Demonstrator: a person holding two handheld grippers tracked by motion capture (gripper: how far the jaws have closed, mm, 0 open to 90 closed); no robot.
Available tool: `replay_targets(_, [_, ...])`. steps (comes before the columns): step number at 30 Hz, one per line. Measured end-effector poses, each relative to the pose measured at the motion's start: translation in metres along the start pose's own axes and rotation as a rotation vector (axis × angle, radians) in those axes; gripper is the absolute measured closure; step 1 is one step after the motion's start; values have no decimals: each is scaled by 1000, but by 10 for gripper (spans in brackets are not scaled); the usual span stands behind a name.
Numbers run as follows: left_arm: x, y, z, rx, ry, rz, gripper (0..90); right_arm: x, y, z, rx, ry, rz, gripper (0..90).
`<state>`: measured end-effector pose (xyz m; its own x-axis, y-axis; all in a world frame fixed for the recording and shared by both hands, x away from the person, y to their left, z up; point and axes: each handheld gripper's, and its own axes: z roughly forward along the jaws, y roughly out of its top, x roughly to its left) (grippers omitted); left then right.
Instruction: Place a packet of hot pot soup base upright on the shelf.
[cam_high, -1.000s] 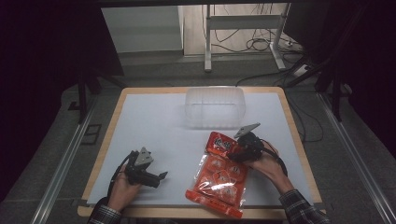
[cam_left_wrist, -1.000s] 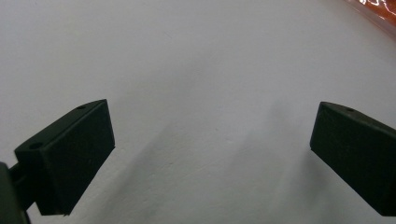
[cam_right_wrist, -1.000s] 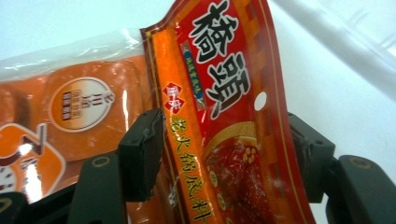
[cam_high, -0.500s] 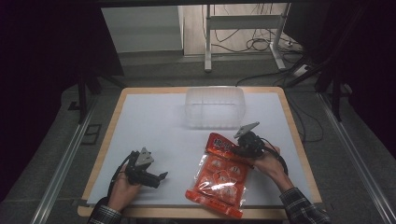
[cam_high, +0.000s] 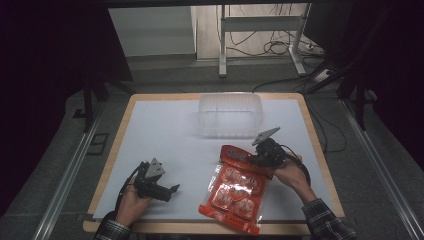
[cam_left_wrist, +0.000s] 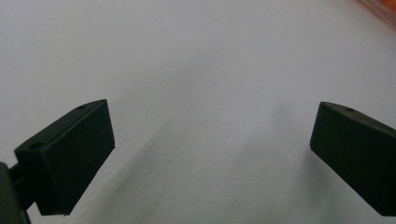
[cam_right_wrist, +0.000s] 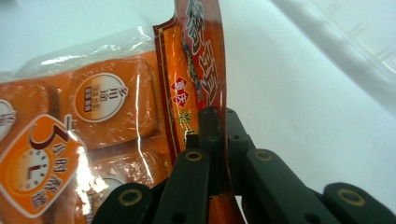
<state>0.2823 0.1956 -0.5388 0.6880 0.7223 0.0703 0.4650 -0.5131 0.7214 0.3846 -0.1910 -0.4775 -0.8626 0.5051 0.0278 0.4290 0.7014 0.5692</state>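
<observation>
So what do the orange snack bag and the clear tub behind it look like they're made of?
The snack bag looks like thin glossy plastic film: it wrinkles, catches glare, and its clear parts show the wrapped pieces inside. The right gripper pinches its flat top edge. The tub looks like translucent, slightly frosted rigid plastic; the table shows through its walls.

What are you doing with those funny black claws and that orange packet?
A person sits at a table with a claw-like gripper in each hand. The right gripper is pinching the top edge of the orange snack bag, which has small wrapped packs inside. The rest of the bag lies on the white tabletop. The left gripper is open, down near the white surface, with nothing between its jaws. A clear plastic tub sits farther back, with nothing visible inside.
</observation>
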Motion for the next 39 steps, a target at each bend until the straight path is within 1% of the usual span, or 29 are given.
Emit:
replay_targets(4, [0,0,0,1,0,1,0,0,4,-6,-7,3,8,893])
replay_targets(5, [0,0,0,1,0,0,0,1,5,-9,-4,6,17,893])
replay_targets(6, [0,0,0,2,0,1,0,1,7,-11,-9,5,7,893])
replay_targets(14, [0,0,0,5,3,3,0,10,22,-38,-34,3,7,893])
replay_targets(20, [0,0,0,0,10,5,0,18,38,-58,-53,19,-10,893])
replay_targets(24, [1,1,-2,-13,15,3,0,25,51,-71,-65,6,-37,893])
replay_targets(28, [1,1,-4,-27,19,-2,0,30,63,-83,-77,3,-53,893])
replay_targets(33, [1,1,-4,-25,19,1,0,34,75,-98,-91,-10,-69,894])
replay_targets(38, [1,1,-4,-27,20,-1,0,35,86,-113,-111,-11,-64,894])
replay_targets(39, [1,1,-4,-23,21,3,0,36,88,-115,-112,-12,-61,894])
